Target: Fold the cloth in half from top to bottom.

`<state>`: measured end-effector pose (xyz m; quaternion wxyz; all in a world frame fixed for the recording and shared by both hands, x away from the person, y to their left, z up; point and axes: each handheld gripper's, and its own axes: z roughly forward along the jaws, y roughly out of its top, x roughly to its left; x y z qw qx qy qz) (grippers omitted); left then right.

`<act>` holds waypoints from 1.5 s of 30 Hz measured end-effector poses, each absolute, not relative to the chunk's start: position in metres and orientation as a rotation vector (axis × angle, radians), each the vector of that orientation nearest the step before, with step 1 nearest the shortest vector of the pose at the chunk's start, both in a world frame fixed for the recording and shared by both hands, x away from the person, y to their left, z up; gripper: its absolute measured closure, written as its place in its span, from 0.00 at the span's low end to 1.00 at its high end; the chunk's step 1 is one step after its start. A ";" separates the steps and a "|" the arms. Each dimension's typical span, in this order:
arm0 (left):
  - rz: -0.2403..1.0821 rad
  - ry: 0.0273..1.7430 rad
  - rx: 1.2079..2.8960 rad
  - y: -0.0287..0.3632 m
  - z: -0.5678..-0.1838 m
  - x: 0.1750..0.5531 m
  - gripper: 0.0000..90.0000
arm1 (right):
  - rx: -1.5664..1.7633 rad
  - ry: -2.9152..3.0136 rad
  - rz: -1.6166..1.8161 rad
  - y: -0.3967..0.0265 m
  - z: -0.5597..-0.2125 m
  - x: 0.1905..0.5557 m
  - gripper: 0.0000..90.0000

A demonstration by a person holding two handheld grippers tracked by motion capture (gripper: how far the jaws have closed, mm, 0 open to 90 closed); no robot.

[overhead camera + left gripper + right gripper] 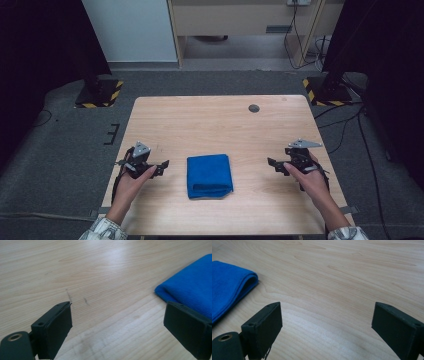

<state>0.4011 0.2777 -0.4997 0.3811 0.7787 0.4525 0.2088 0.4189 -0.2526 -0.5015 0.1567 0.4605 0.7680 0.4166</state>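
Note:
A folded blue towel (209, 175) lies flat near the front middle of the wooden table (220, 120). My left gripper (162, 167) rests on the table just left of it, jaws wide apart and empty; in the left gripper view (118, 322) a towel corner (190, 287) sits at the right. My right gripper (272, 163) rests on the table to the towel's right, also open and empty; in the right gripper view (327, 325) the towel's folded edge (232, 285) shows at the left. Both point inward toward the towel with a gap on each side.
A small dark round hole cover (254, 108) sits near the table's far edge. Bare wood surrounds the towel. Black stands with yellow-striped bases (100, 93) (327, 91) flank the table on grey carpet, and cables (350, 125) trail at the right.

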 end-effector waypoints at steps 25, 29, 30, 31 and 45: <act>0.508 1.141 2.056 0.259 -0.487 0.441 0.09 | 1.379 2.155 1.129 -0.249 -0.491 0.461 0.11; 0.510 1.150 2.058 0.257 -0.485 0.447 0.09 | 1.386 2.145 1.123 -0.250 -0.489 0.463 0.11; 0.511 1.150 2.061 0.257 -0.485 0.449 0.09 | 1.386 2.143 1.122 -0.251 -0.488 0.464 0.11; 0.511 1.154 2.063 0.257 -0.485 0.451 0.09 | 1.387 2.137 1.123 -0.252 -0.487 0.465 0.11; 0.486 1.199 2.097 0.252 -0.496 0.481 0.08 | 1.451 2.135 1.055 -0.254 -0.500 0.488 0.12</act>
